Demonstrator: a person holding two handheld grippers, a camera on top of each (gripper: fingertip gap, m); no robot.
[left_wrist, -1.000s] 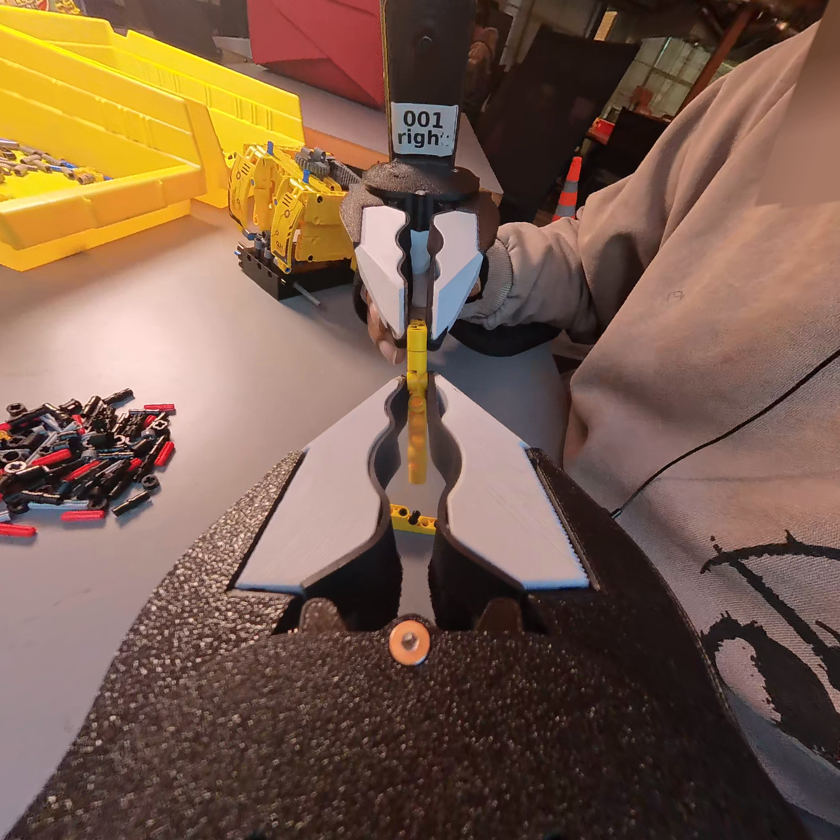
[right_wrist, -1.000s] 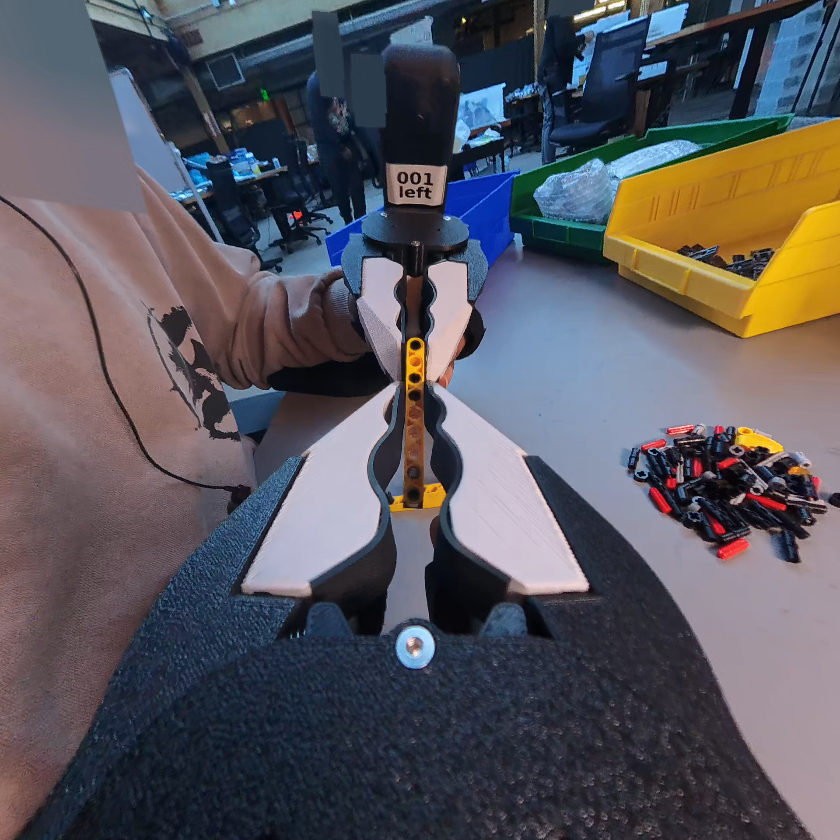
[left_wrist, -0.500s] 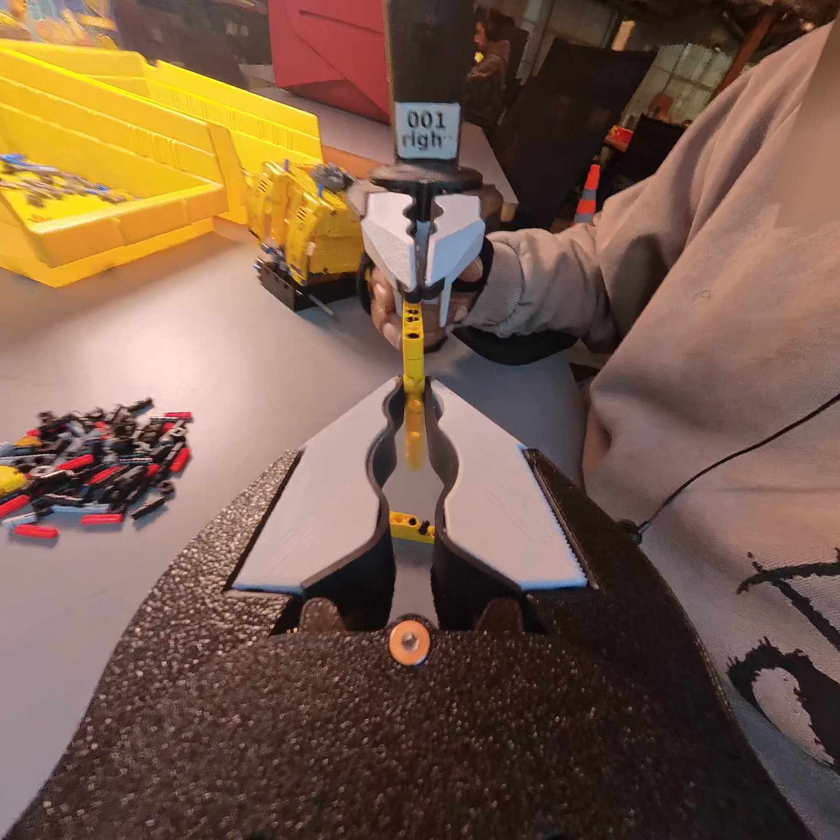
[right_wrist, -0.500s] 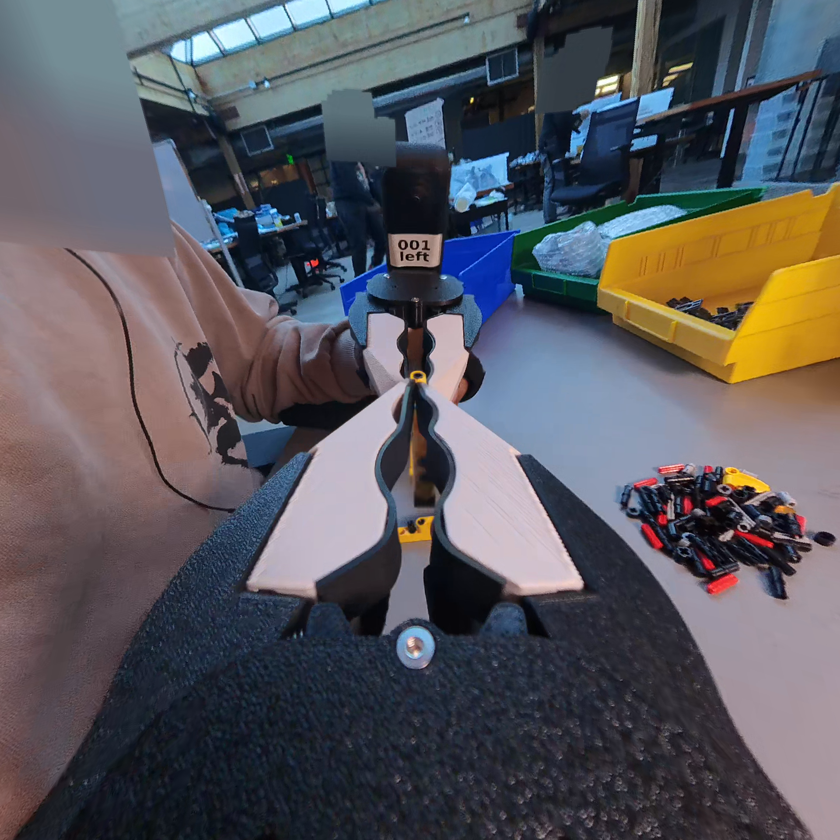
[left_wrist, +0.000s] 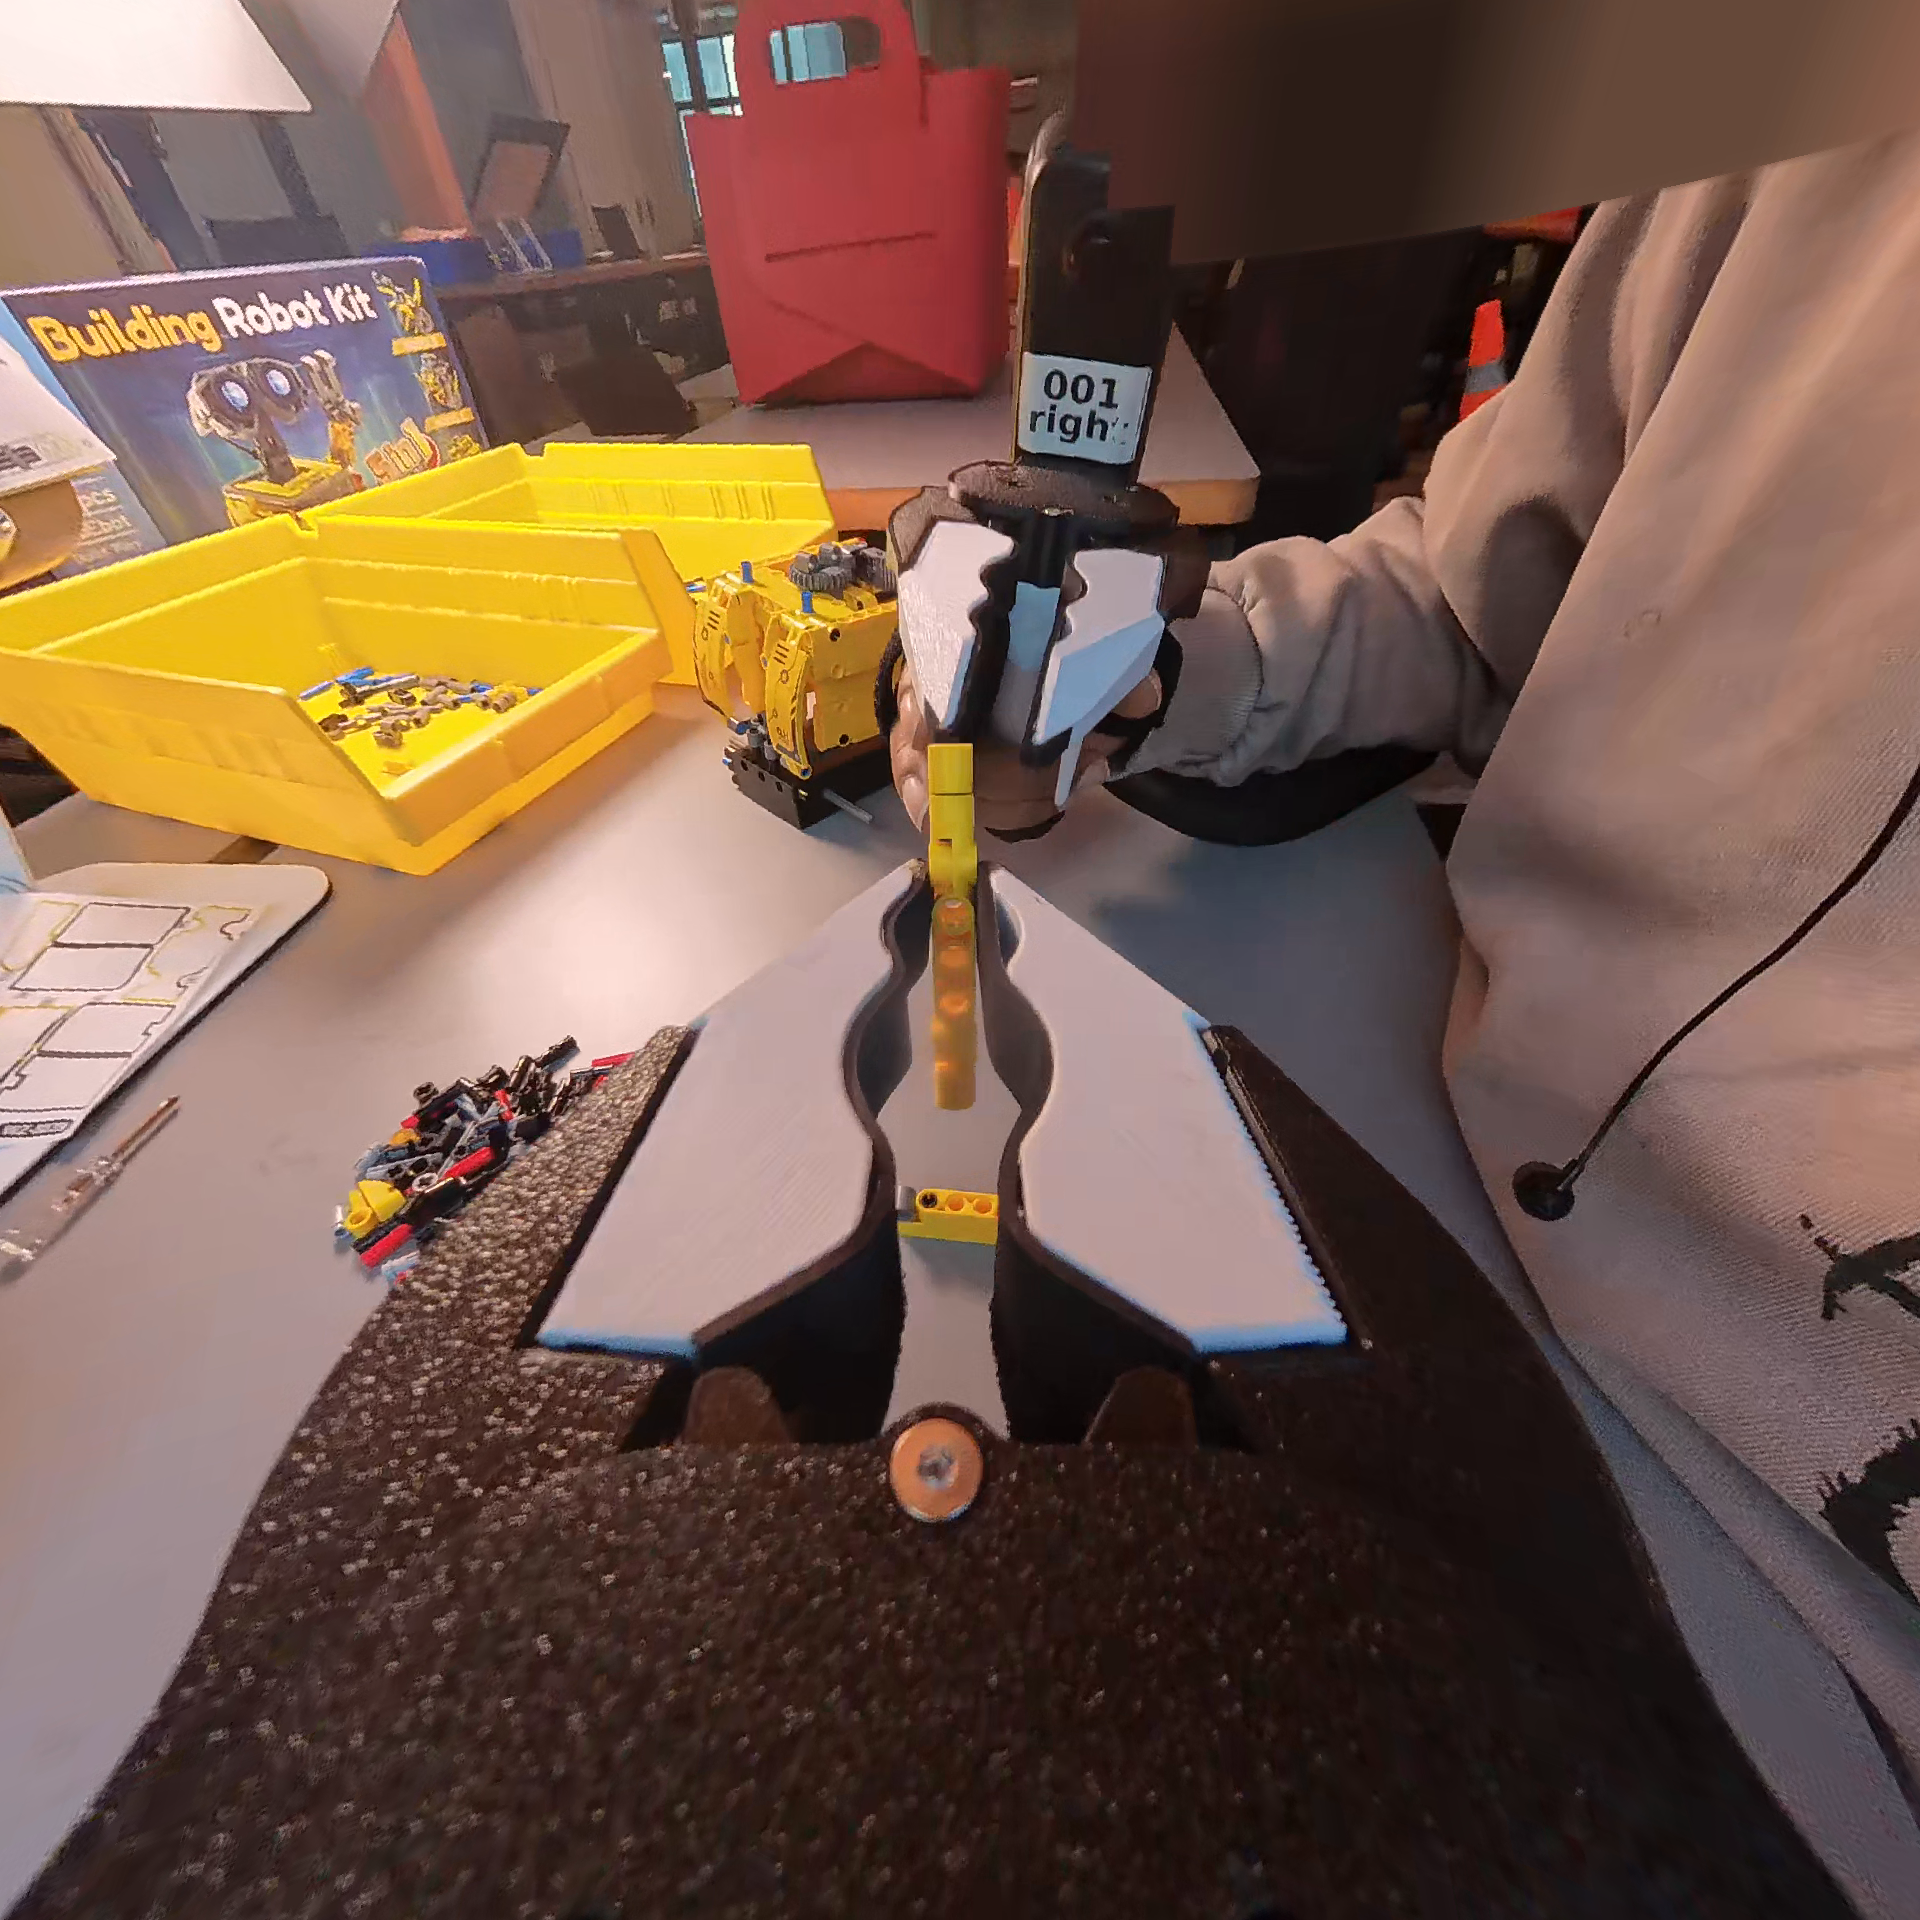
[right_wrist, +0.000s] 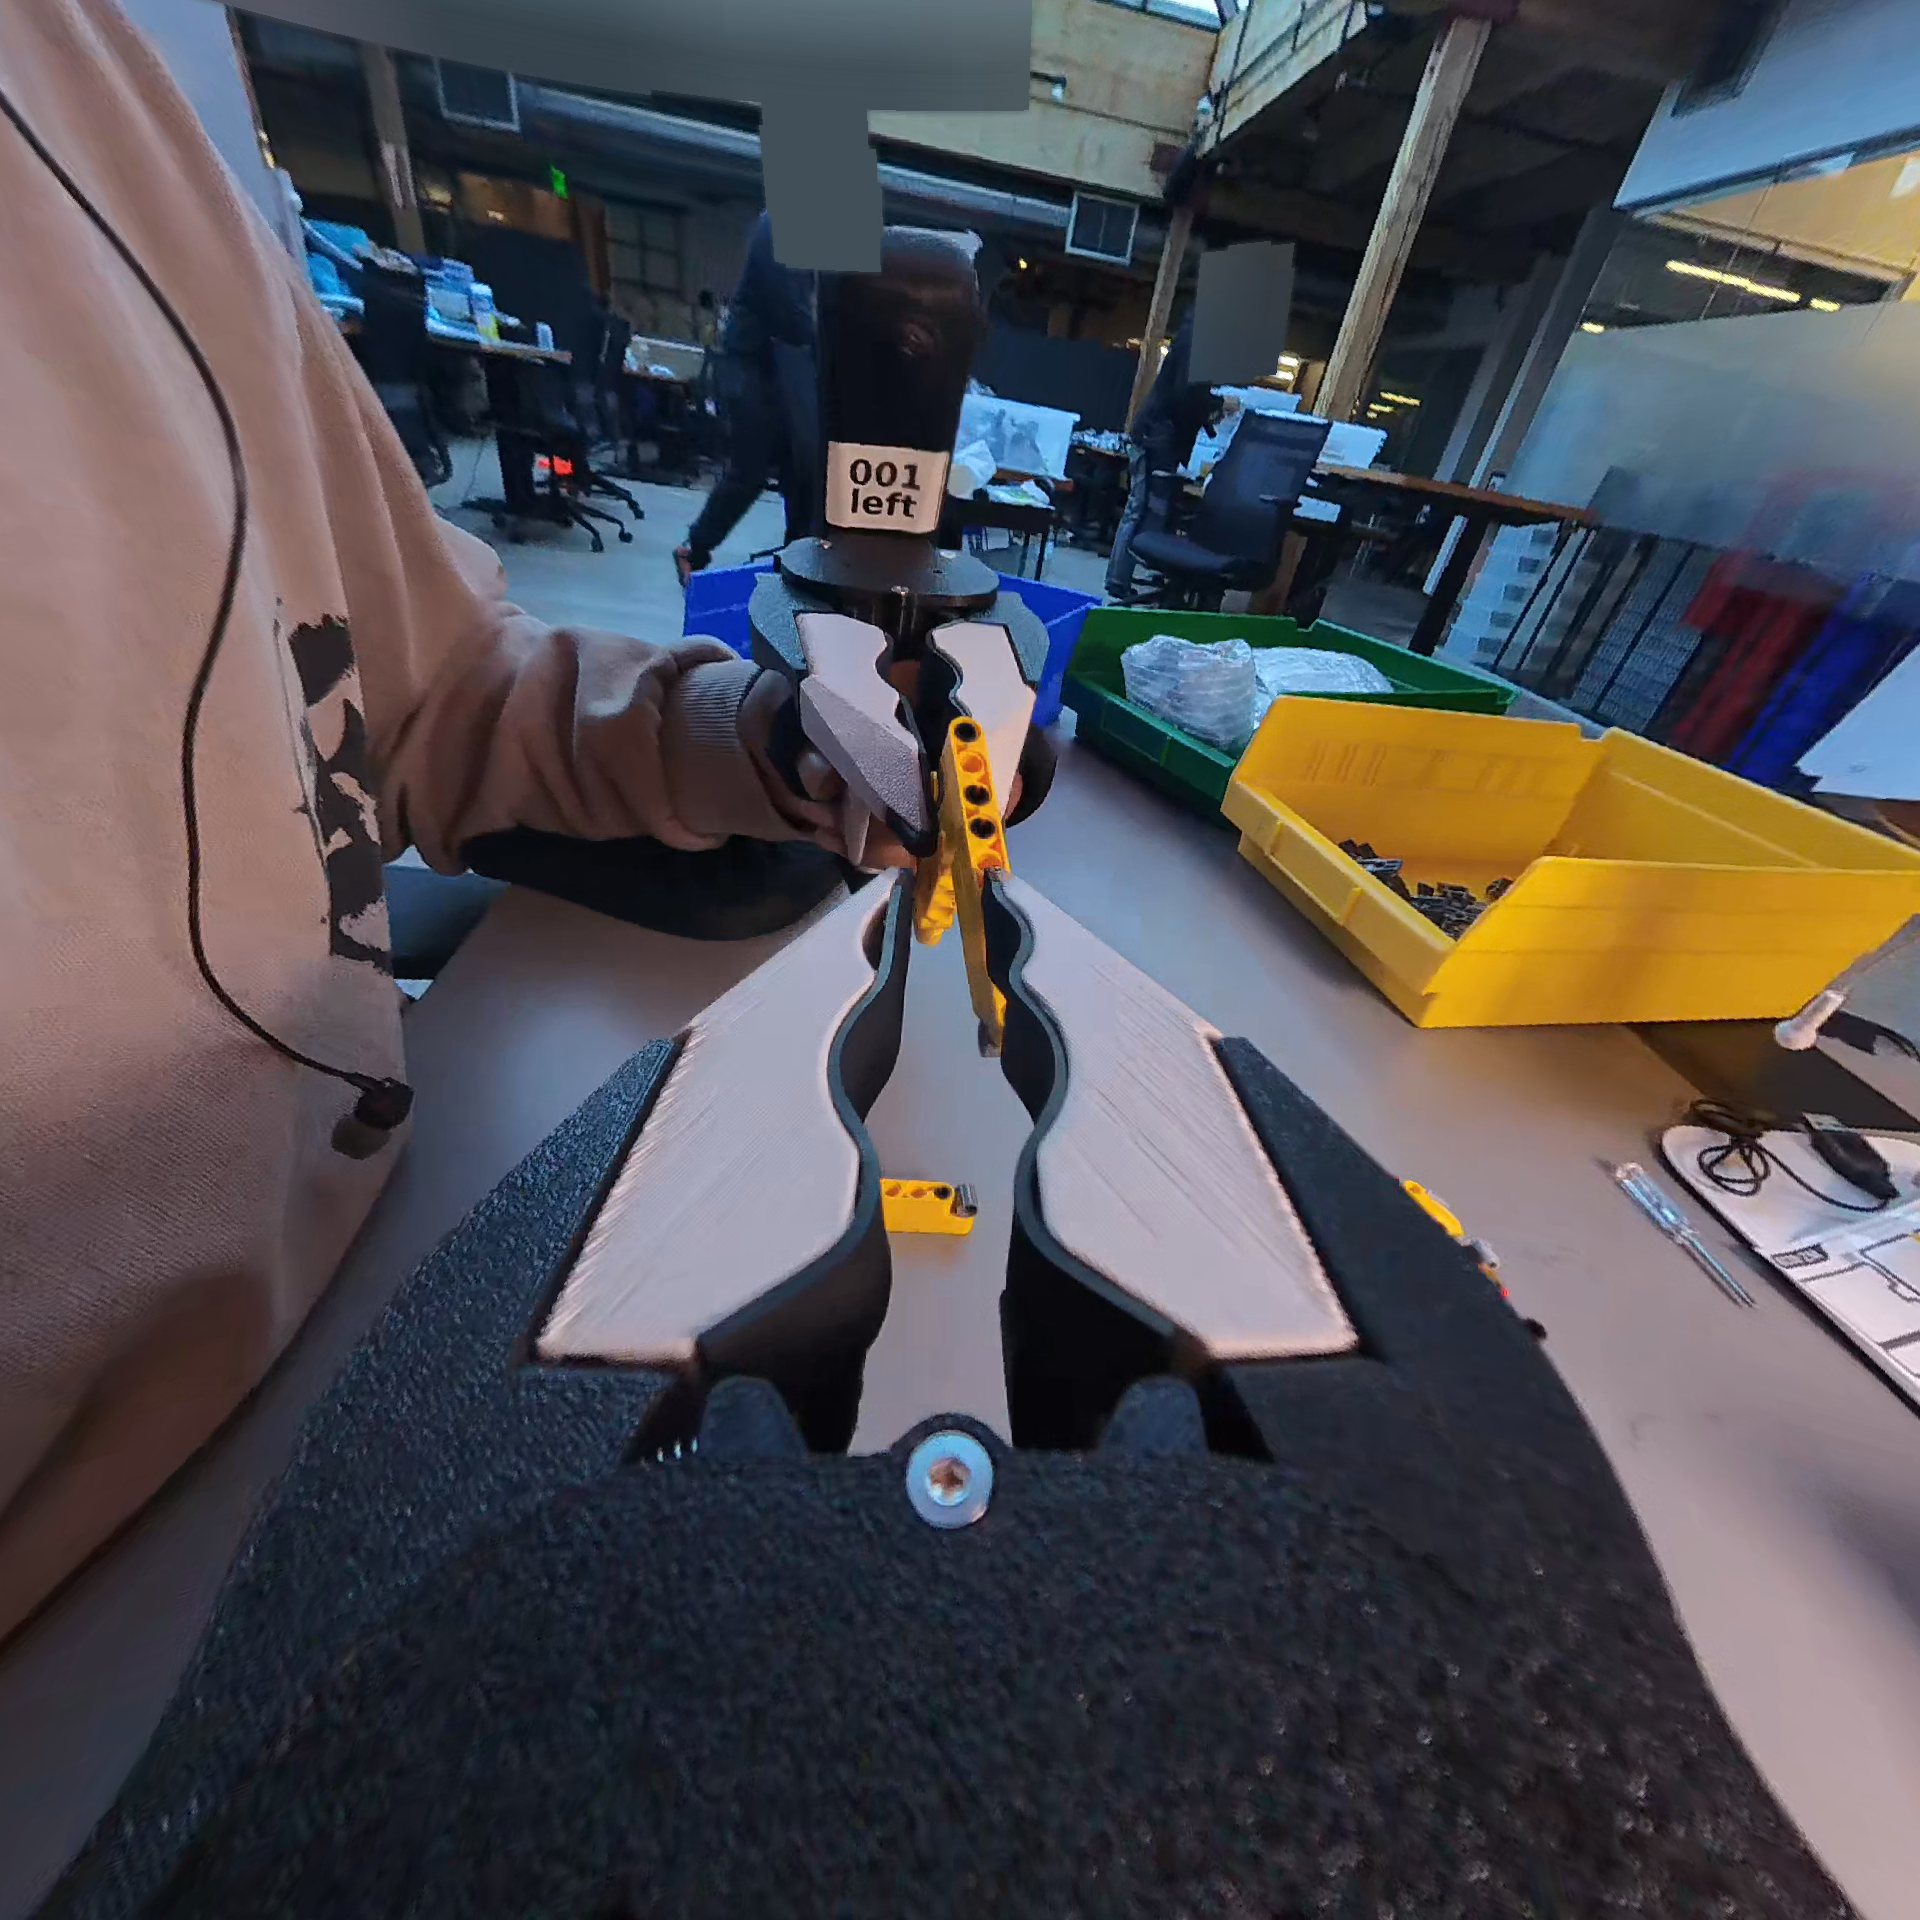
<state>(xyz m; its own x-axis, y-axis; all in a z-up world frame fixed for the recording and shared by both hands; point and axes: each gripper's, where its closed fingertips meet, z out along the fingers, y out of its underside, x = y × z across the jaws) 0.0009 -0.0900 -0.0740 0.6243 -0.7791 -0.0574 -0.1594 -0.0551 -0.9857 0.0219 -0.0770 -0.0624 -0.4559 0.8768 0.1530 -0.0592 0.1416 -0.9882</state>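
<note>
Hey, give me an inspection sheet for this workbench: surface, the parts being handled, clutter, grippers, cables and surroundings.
Surface: grey table, matte.
Handled parts: yellow holed beam held off the table; short yellow beam lying beneath it.
Clutter: pile of black and red pins, yellow bins, half-built yellow model, kit box, instruction sheet, screwdriver, green bin.
Grippers: left gripper shut on the yellow holed beam; right gripper tips flank it, grip unclear.
Cables: coiled black cable near the screwdriver.
Surroundings: office chairs, red bag, people in the background.
</note>
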